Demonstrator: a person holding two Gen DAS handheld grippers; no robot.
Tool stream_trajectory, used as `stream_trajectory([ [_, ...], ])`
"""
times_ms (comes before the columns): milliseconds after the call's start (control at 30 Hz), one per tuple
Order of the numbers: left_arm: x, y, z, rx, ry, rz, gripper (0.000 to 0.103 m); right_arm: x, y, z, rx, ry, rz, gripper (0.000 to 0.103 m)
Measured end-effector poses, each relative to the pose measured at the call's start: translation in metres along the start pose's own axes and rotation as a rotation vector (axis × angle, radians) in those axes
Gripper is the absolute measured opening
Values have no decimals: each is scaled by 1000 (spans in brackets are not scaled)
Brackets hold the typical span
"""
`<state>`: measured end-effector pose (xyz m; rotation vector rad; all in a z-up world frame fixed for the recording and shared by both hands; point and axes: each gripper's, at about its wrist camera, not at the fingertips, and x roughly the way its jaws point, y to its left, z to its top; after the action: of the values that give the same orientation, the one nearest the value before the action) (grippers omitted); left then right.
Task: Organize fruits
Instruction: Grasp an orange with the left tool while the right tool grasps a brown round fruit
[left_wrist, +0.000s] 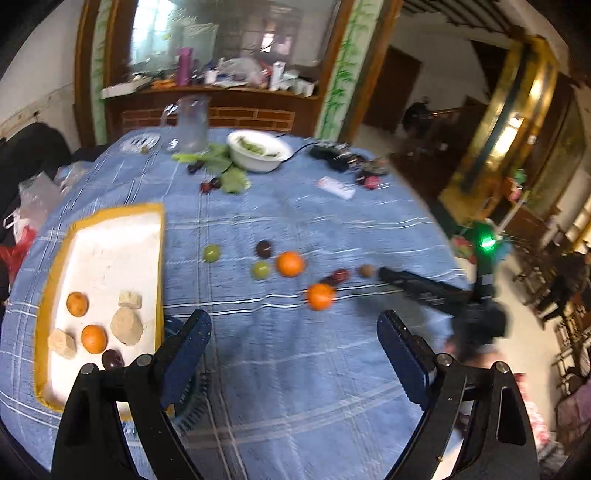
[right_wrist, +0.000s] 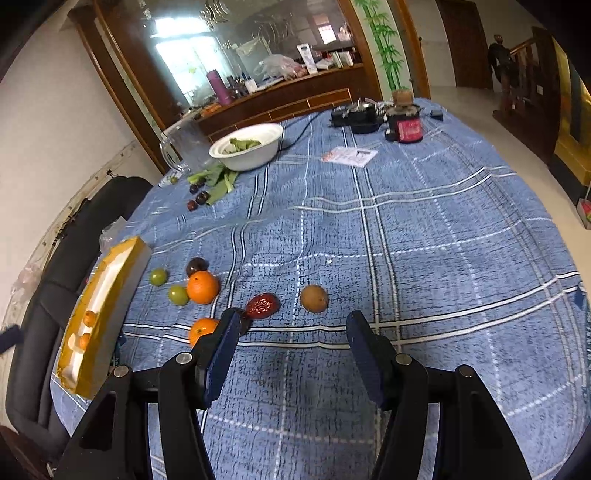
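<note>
A round table under a blue plaid tablecloth (right_wrist: 424, 229) fills both views, and the work sits on its near half. At about nine o'clock lies the yellow-rimmed white tray (left_wrist: 110, 236), evidently the collecting place, since sorted pieces already rest in it: two oranges, one dark plum and three pale beige lumps I cannot name. The loose fruit waits on the cloth to the tray's right, between three and one o'clock from it, in a scattered band, probably spread out so each can be picked singly. Counting them: two oranges, the larger orange (right_wrist: 202, 287) and a nearer orange (right_wrist: 201, 329) partly hidden behind a finger; two green plums (right_wrist: 158, 276); one dark plum (right_wrist: 196, 266); one wrinkled red date (right_wrist: 263, 305); one brown round fruit (right_wrist: 314, 298), perhaps a kiwi. At twelve o'clock, well apart, stand one white bowl (right_wrist: 246, 147) of greens, a clear pitcher and a few more dark plums on leaves, seemingly not part of the job. The left gripper (left_wrist: 293, 339) hangs over bare cloth just beside the tray's right rim, jaws spread wide with nothing between them. The right gripper (right_wrist: 291, 343) points at the date and brown fruit, jaws parted and empty, likely lining up its next pick.
</note>
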<state>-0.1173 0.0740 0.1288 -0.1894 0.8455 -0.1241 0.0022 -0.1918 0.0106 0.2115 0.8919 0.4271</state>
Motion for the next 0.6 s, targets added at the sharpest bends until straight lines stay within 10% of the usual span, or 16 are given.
stream_trajectory([
  [167,54,8,-15,-6,54,-20,87,22,-1,6,-24,6,-67,63],
  [300,88,2,-20,26,109,-36,57,35,-1,9,-68,6,-129,56],
  [600,129,-25,-15,116,104,-55,56,52,0,5,-136,36,-178,37],
])
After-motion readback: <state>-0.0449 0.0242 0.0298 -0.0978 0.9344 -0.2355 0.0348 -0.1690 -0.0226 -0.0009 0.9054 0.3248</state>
